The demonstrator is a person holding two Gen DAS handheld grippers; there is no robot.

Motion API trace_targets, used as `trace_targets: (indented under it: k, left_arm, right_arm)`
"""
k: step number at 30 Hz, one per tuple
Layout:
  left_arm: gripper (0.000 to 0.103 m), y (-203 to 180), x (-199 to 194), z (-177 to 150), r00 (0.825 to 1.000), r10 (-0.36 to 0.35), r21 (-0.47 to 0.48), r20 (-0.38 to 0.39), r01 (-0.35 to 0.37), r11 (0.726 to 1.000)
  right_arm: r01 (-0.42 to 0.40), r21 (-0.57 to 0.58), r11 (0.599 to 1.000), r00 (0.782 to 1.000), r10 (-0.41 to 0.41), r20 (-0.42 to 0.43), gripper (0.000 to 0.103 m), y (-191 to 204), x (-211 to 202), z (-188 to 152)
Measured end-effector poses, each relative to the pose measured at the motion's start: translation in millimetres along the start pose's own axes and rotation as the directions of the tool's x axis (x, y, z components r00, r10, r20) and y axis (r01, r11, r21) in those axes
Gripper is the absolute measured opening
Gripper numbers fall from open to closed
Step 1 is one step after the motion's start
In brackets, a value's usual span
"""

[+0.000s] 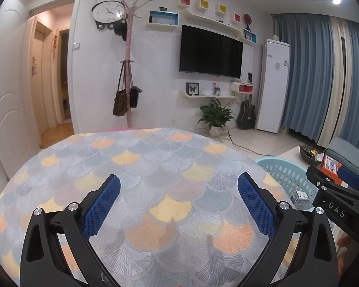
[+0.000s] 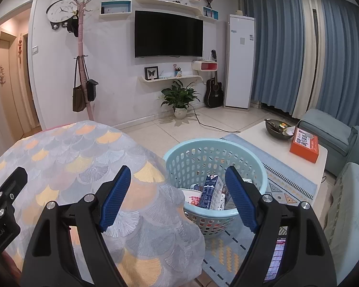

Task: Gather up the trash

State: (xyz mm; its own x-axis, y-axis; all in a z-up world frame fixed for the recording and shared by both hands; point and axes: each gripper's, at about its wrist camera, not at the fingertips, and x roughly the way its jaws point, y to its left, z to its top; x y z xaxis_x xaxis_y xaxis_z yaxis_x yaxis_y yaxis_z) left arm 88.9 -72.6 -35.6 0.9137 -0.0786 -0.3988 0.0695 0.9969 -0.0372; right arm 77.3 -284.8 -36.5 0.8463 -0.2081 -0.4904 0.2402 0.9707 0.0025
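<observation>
Honestly, job looked mostly done: cartons and a cup sat in the pale blue perforated plastic basket just beyond the right hand-held gripper. Both it and the left hand-held gripper gaped empty over the bare fan-patterned cloth-covered surface.

The basket stands on the floor right of the table, cartons inside (a rug beneath it).
</observation>
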Motion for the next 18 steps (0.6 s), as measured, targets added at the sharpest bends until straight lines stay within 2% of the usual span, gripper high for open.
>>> trace_targets:
  k: [18]
  left_arm:
    - [0.095, 0.2, -0.1, 0.0, 1.000, 0.000, -0.001, -0.001, 0.000, 1.000]
  right_arm:
    - [-0.010, -0.006, 1.000, 1.000, 0.010, -0.010, 0.077, -1.4, 4.0, -3.3]
